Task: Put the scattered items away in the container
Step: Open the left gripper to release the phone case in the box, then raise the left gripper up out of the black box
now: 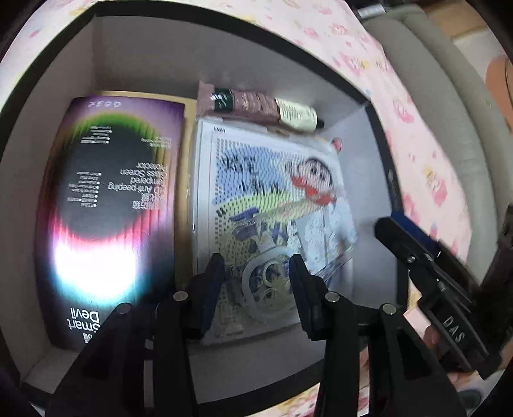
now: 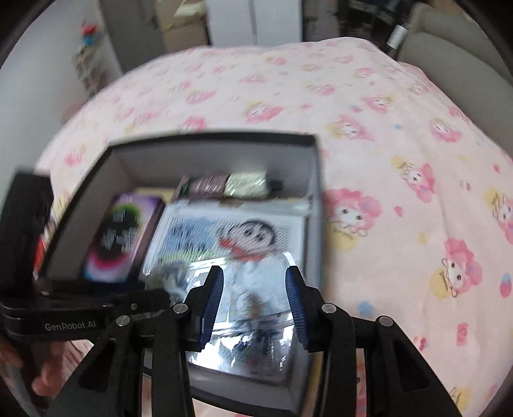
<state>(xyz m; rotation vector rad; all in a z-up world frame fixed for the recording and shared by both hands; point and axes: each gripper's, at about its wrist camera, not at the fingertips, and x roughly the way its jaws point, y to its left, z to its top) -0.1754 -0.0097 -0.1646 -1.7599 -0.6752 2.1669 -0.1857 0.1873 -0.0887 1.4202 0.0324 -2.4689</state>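
Note:
A black box with white inner walls [image 1: 144,54] [image 2: 224,157] sits on the bed. Inside lie a purple and black screen protector pack [image 1: 109,199] [image 2: 121,237], a cartoon-printed packet in clear plastic [image 1: 272,205] [image 2: 237,243], and a pink and cream tube [image 1: 263,107] [image 2: 231,182] along the far wall. My left gripper [image 1: 256,272] is open and empty, just above the cartoon packet. My right gripper [image 2: 253,288] is open and empty over the box's near right part; it shows in the left wrist view [image 1: 416,250] at the box's right rim.
A pink cartoon-print blanket [image 2: 384,160] covers the bed around the box. A grey padded headboard or sofa [image 1: 449,96] lies to the right. Cardboard boxes and white furniture [image 2: 186,29] stand beyond the bed.

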